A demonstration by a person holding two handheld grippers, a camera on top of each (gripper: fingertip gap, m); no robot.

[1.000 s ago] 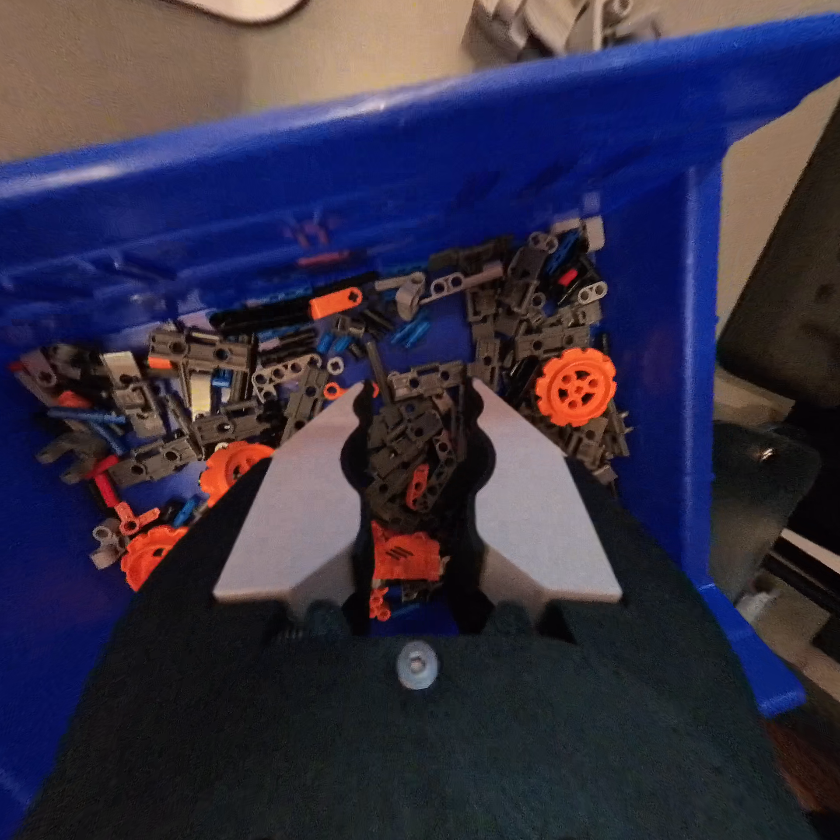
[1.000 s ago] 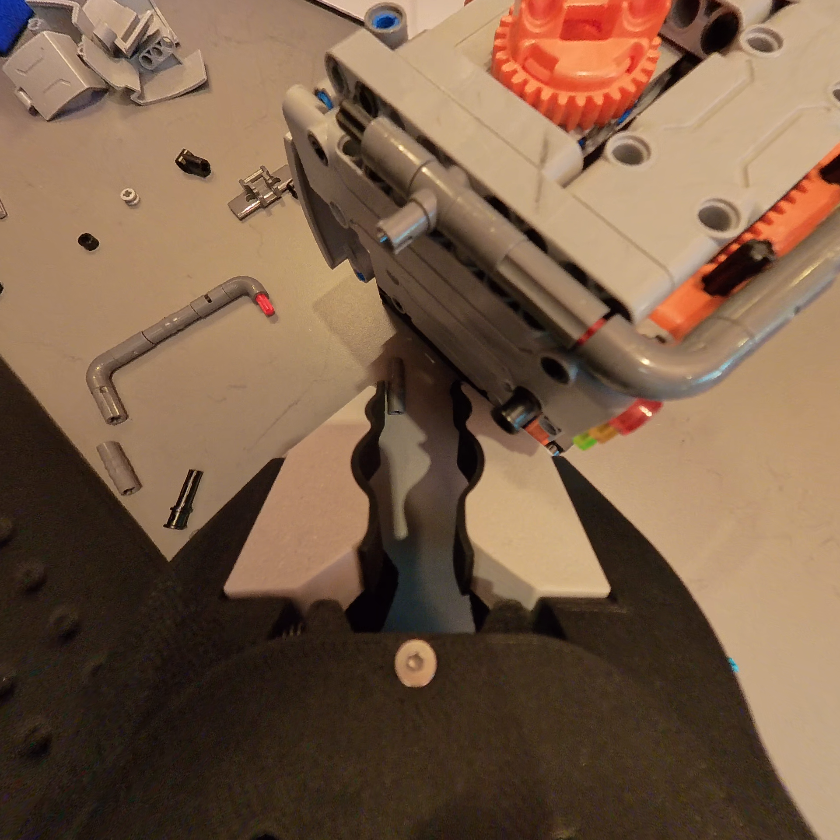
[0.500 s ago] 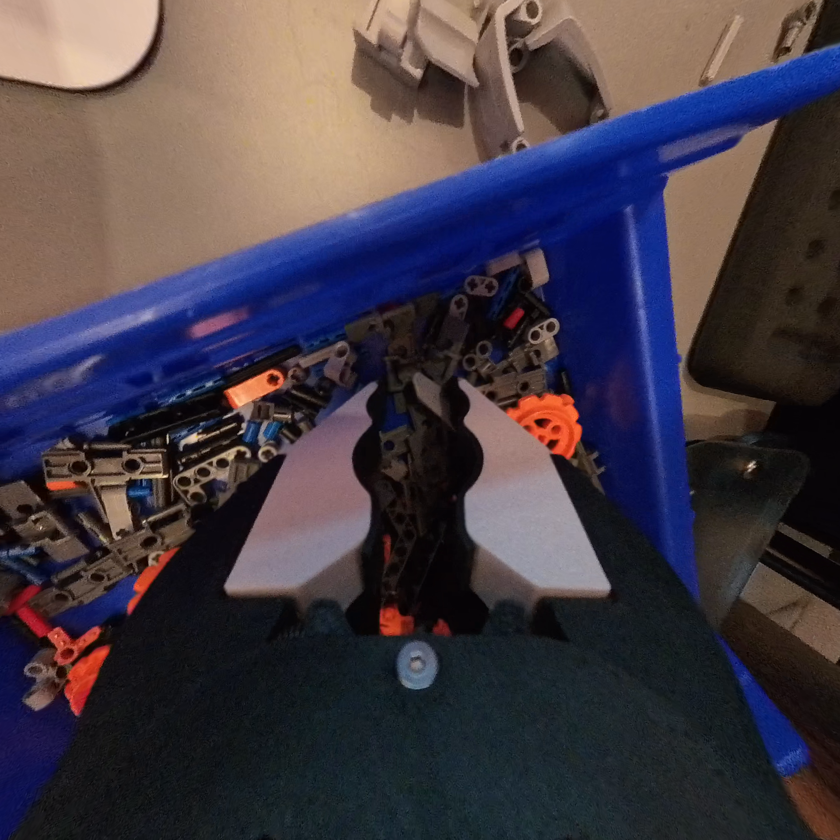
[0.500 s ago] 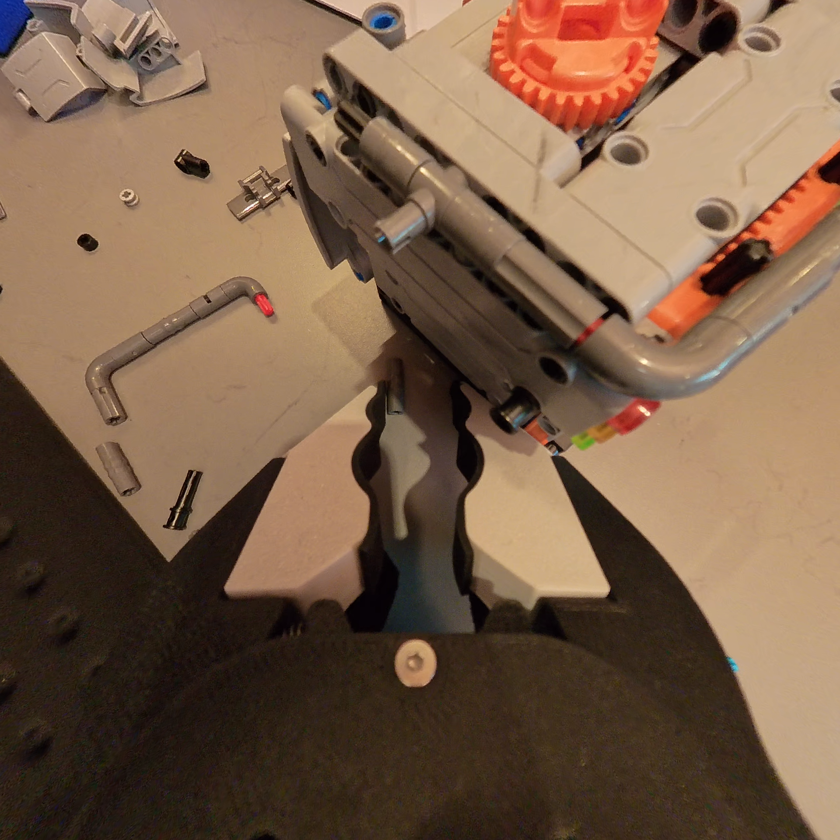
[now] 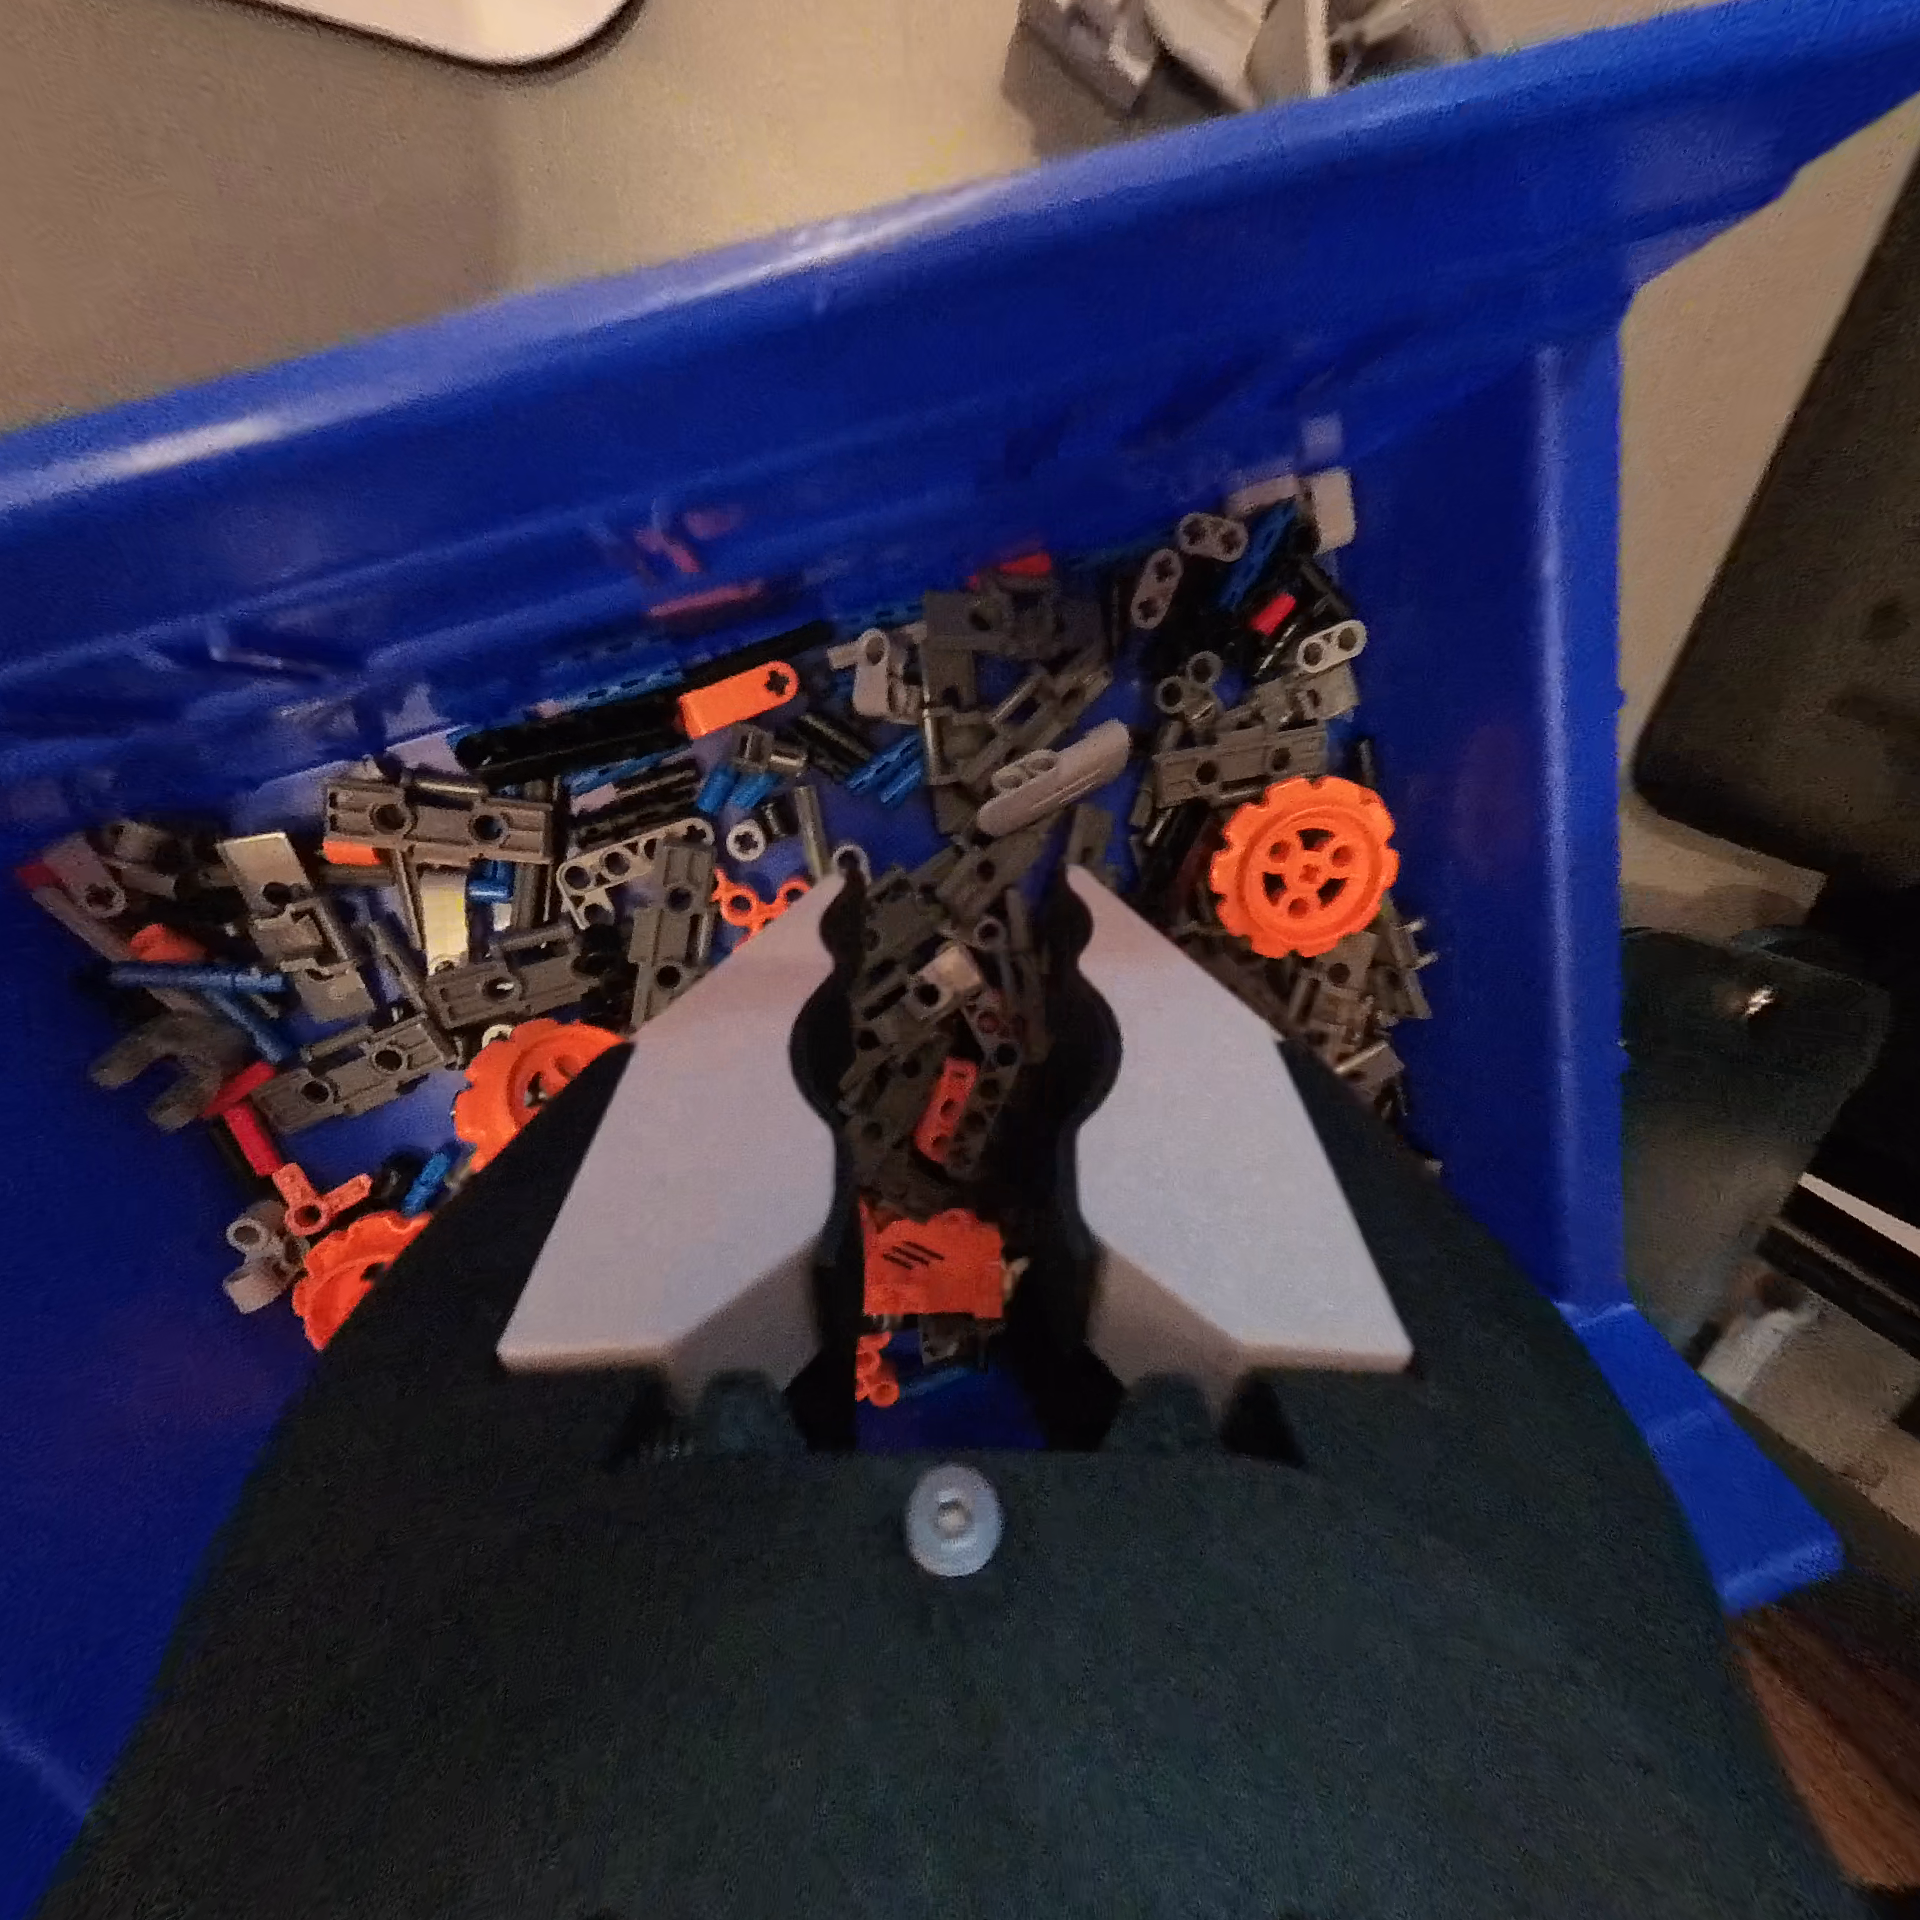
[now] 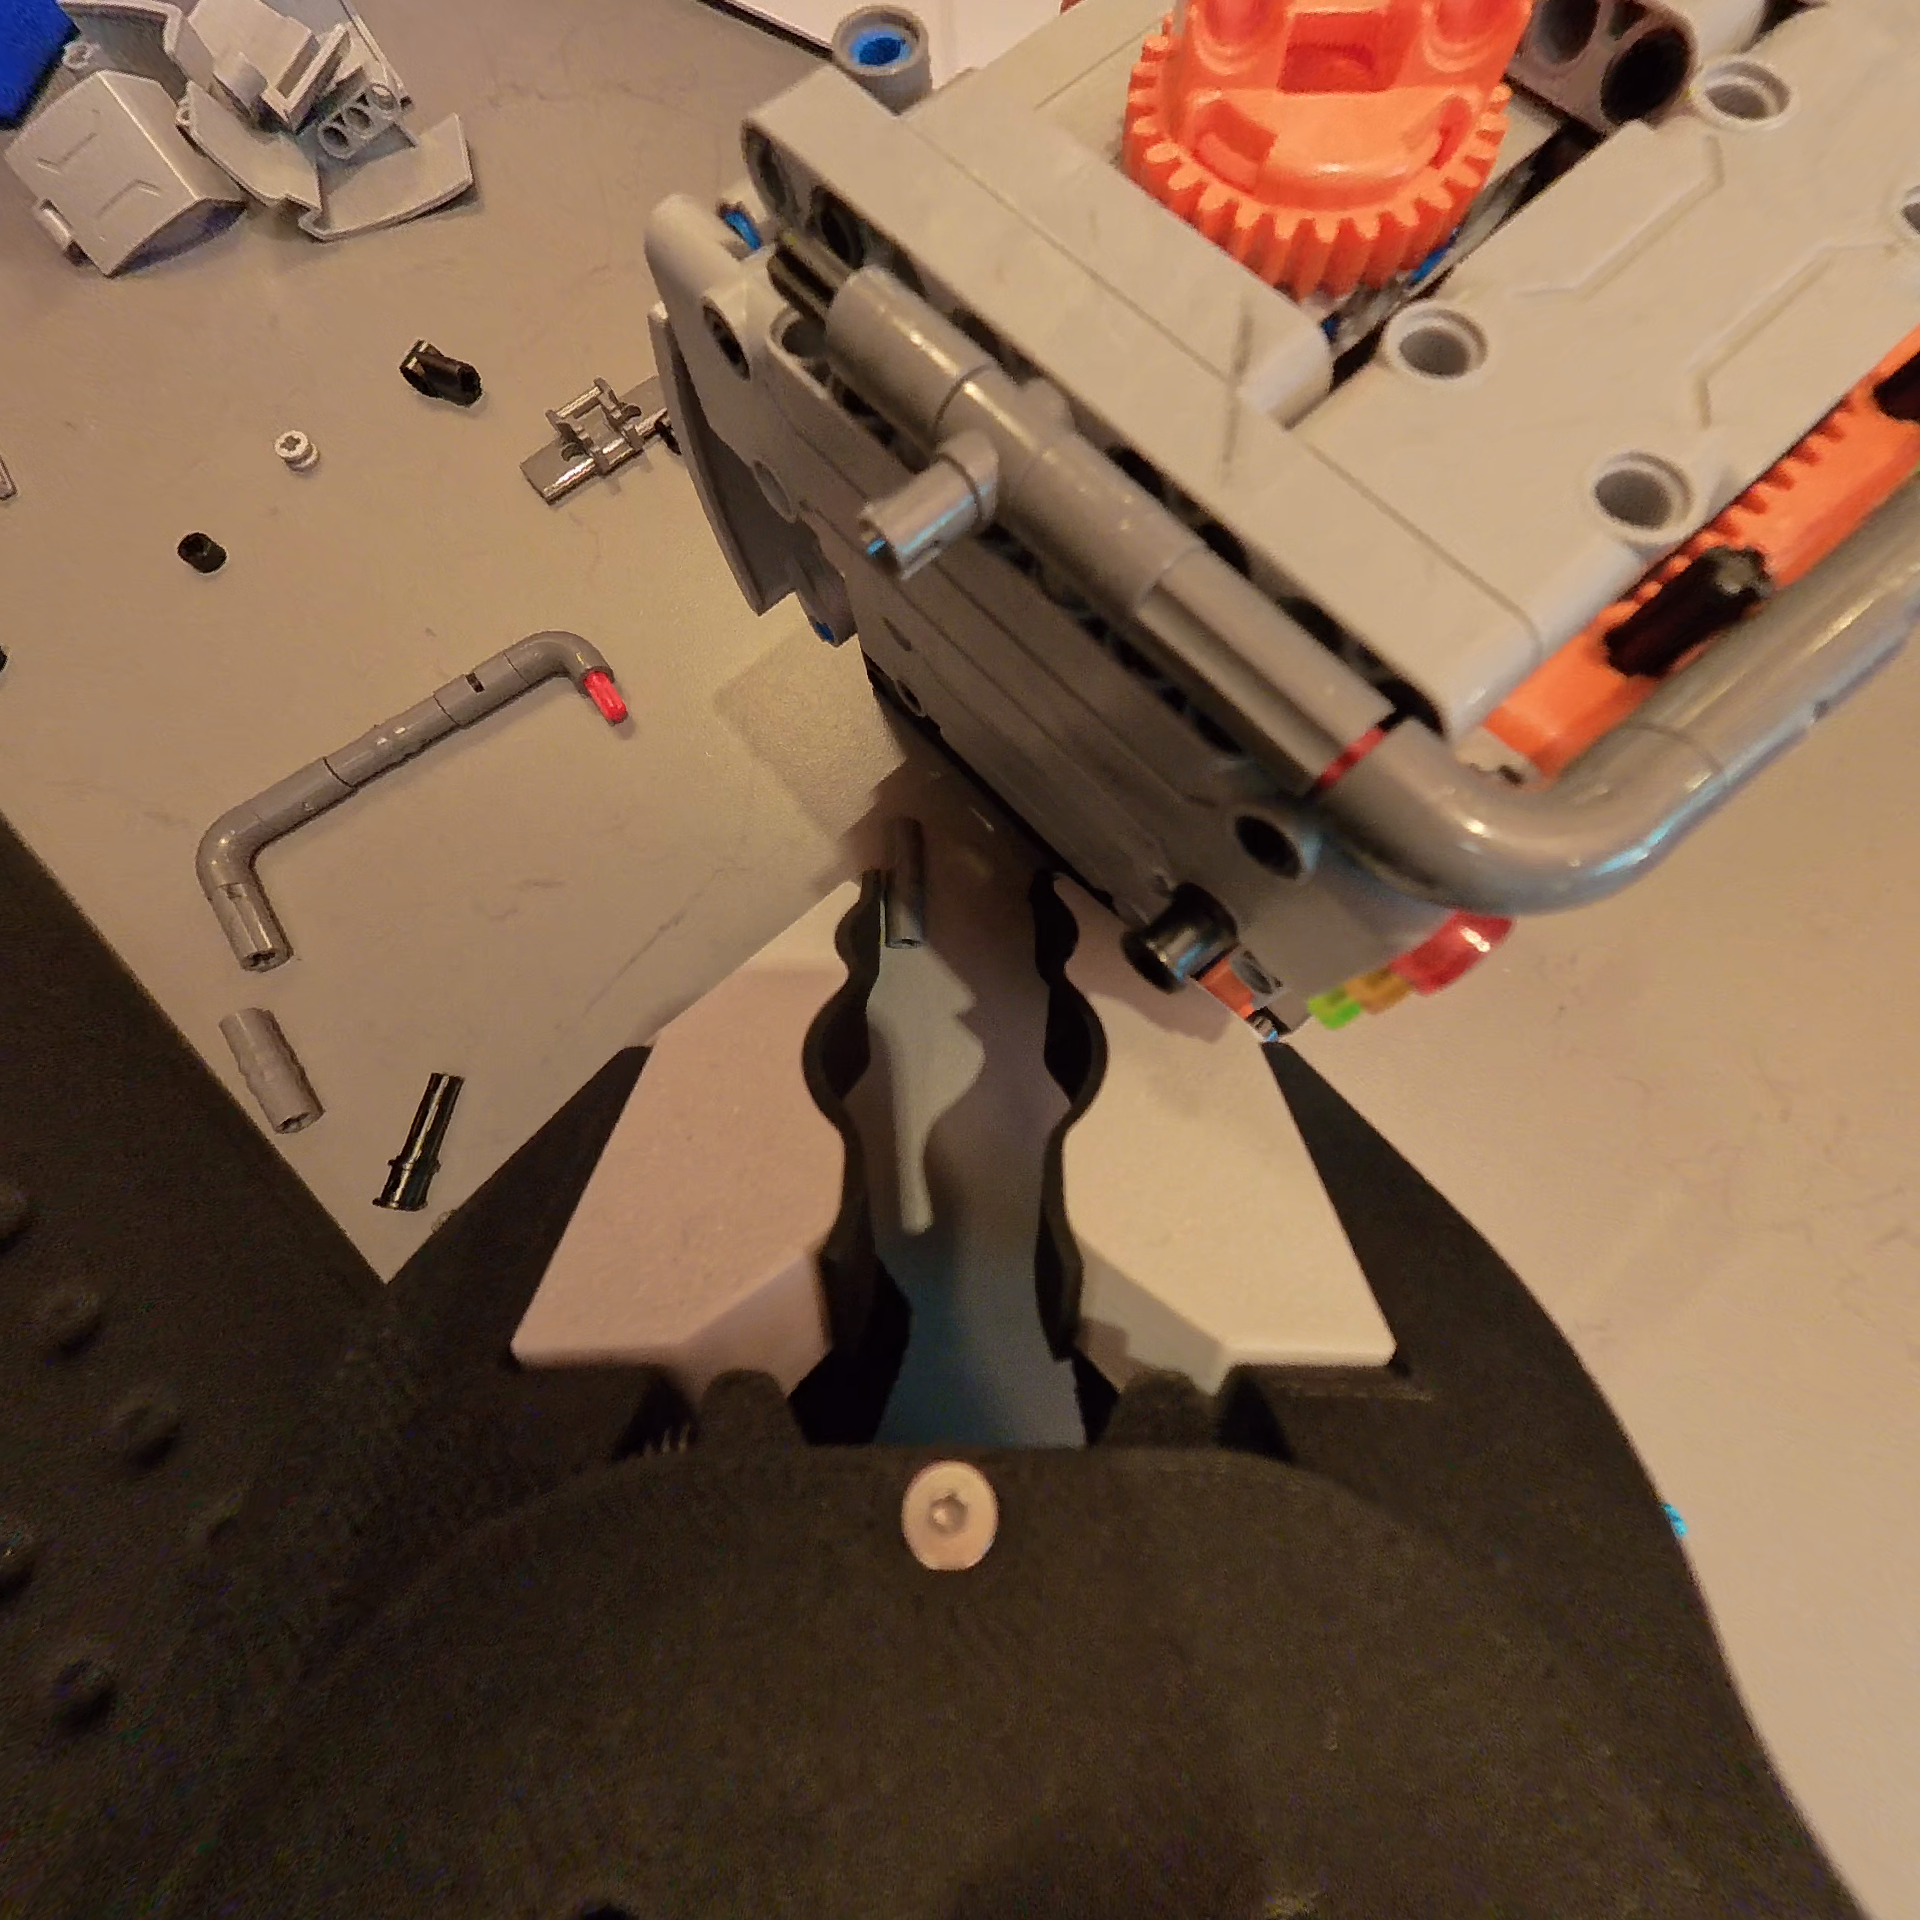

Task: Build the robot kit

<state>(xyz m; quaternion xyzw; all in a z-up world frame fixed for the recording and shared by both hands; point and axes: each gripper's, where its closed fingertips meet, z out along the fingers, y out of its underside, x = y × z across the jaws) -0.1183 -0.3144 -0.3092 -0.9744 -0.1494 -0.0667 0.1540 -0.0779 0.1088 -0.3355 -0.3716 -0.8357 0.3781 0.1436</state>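
My left gripper (image 5: 956, 894) is open inside a blue bin (image 5: 935, 416), just above a heap of dark grey building-set beams (image 5: 935, 997). An orange panel piece (image 5: 930, 1262) lies between the fingers near their base. An orange toothed wheel (image 5: 1304, 868) lies to the right of the tips. My right gripper (image 6: 954, 883) has its tips under the lower edge of a grey and orange built model (image 6: 1351, 436), jaws a narrow gap apart, and seems clamped on it. A small dark pin (image 6: 902, 883) hangs by the left pad. An orange gear (image 6: 1320, 135) sits on top of the model.
Loose parts lie on the grey table left of the model: a bent grey tube (image 6: 395, 748), a grey sleeve (image 6: 268, 1070), a black pin (image 6: 421, 1143) and grey panels (image 6: 208, 135). More grey parts (image 5: 1195, 52) lie behind the bin. A dark object (image 5: 1818, 623) stands to its right. Tip to tip, the grippers are about 45 cm apart.
My left gripper tipped up toward the bin's far wall with narrower jaws, then dropped back over the heap with jaws wider. The right gripper and the model have not moved.
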